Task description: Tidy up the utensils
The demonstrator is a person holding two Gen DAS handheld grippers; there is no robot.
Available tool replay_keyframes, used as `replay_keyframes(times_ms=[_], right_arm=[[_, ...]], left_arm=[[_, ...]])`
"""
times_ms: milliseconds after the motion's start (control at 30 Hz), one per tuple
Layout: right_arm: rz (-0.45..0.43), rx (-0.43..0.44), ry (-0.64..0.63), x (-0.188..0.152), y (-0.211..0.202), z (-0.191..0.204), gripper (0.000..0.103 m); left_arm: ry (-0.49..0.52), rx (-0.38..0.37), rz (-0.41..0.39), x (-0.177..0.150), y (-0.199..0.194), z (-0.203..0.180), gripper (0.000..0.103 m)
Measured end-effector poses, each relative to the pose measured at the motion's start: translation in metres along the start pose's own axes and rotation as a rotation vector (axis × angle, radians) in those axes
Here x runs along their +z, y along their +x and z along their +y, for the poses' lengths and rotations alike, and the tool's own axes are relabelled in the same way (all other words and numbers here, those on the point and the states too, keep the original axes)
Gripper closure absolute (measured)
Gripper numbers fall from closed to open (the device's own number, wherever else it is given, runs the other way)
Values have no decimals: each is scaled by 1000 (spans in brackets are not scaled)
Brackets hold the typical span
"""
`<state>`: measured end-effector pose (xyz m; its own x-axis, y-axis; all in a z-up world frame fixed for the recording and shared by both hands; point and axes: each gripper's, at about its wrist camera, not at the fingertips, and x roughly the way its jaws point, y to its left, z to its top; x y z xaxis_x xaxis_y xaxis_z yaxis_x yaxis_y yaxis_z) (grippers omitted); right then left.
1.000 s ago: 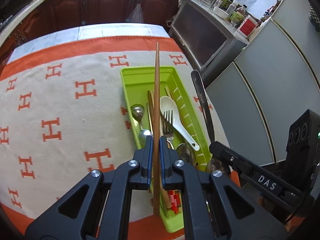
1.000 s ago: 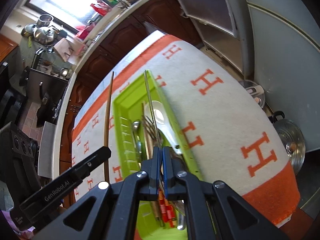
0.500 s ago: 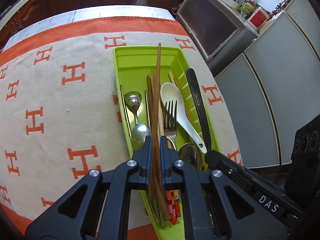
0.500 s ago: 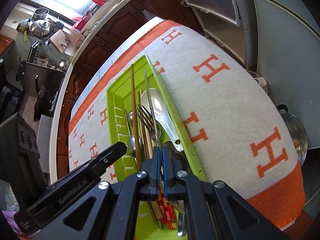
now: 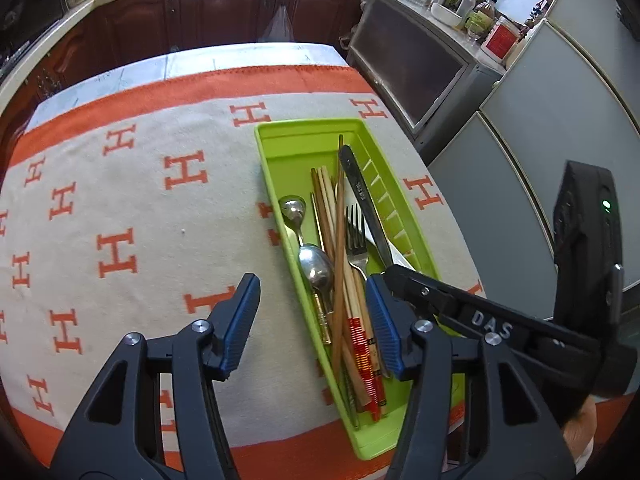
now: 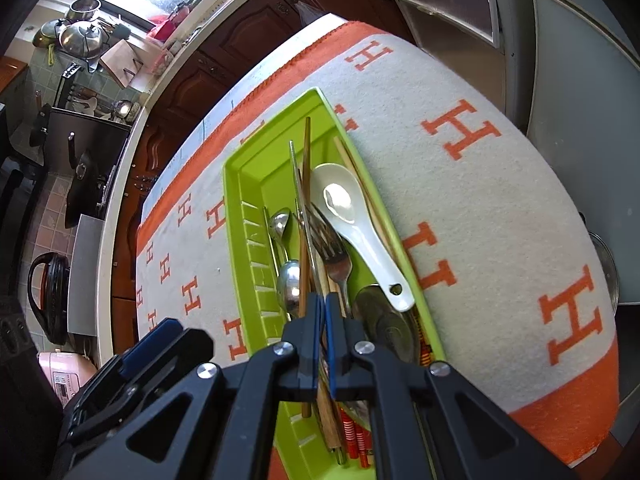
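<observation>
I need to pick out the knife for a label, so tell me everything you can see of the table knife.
The table knife is plain, dull grey metal, one long piece with a rounded end and small stamped lettering on its flat. It slants over the green tray, near the slotted wall, crossing above the white spoon and beside the fork. Its near end sits in the right claw, which is shut on it.

worktop (image 5: 248, 56): pale top, bare strip at far edge | cover: cream blanket (image 5: 132, 200) with orange H marks, orange border | on blanket: lime-green utensil tray (image 5: 276, 152), toward right side, lengthwise
</observation>
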<state>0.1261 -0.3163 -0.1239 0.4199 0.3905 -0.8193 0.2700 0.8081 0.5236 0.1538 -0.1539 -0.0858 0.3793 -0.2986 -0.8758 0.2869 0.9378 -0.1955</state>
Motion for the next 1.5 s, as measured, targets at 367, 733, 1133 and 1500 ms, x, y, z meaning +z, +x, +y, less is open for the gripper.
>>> replay_keyframes(times_ms=[367,733,1133,1500], right_arm=[[-12,-84,-96,-14,0,16,90],[-57,-154,-227,-43,-13,35,65],[-120,-153,-341,-77,-40,76,57],[-253,-100,-514,-96,-70,155,57]], left_arm=[[-24,80,-11,-11,-17,21,51],[0,116,-2,-33,-29,24,37],[-63,214,-56,-57,-71,52,21],[-76,364,-216,-77,-145,86,21]])
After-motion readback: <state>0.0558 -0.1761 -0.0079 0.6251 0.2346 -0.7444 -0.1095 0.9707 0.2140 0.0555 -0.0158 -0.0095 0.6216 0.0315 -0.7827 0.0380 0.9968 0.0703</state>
